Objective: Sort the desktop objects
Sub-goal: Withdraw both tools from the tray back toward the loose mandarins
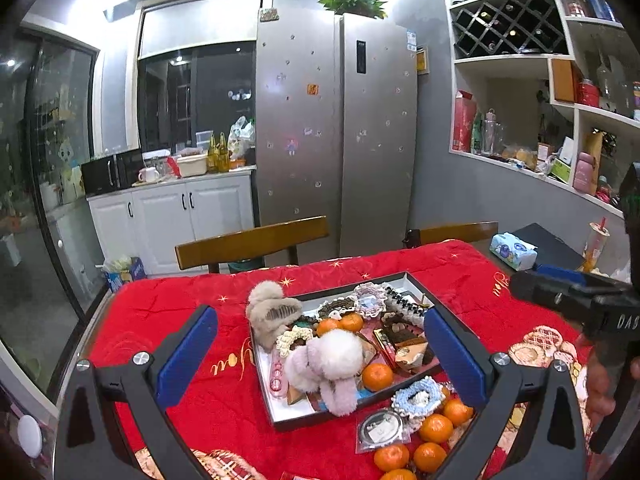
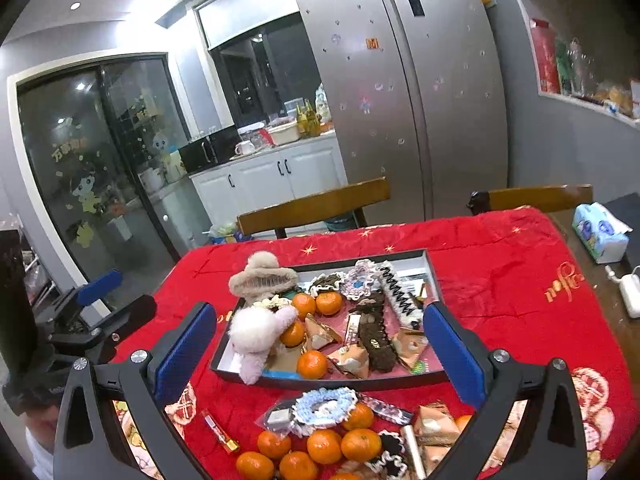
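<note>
A black shallow tray sits on the red tablecloth, filled with fluffy hair clips, scrunchies, wrapped snacks and tangerines. Loose tangerines, a blue-white scrunchie, a round tin and a lipstick lie in front of it. My left gripper is open and empty above the tray. My right gripper is open and empty above the tray's near side.
Two wooden chair backs stand at the table's far edge. A tissue pack and a white charger lie at the right. A fridge and white cabinets stand behind.
</note>
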The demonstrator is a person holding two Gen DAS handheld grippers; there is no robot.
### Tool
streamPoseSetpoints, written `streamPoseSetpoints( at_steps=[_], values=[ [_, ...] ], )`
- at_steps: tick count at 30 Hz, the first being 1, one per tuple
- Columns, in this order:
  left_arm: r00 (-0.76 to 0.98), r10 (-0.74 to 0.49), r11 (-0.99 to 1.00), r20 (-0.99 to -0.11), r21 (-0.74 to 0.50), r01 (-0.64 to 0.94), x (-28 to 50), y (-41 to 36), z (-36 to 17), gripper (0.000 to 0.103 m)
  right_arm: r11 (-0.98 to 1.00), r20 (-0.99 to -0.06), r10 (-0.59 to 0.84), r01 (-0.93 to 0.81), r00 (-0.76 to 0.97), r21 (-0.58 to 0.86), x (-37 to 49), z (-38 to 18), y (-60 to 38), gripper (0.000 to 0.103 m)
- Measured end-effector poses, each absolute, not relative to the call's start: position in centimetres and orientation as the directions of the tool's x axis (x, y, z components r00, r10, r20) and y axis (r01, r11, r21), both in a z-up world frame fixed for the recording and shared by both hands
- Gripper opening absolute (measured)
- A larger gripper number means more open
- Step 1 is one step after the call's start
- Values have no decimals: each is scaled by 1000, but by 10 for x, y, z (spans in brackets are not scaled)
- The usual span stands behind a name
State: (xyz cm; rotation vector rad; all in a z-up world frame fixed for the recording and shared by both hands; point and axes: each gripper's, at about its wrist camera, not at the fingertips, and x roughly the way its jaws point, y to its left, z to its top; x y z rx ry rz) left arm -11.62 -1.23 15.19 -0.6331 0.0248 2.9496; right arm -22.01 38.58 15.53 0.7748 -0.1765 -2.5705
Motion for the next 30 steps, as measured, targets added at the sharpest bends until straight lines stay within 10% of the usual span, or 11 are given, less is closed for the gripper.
streamPoseSetpoints(
  at_steps=[30],
  values=[
    [-824,264,-964,-502,-103,-246,-51,25,41,103,-917,-496,-398,321,-772,235,-132,79,403,103]
  ],
)
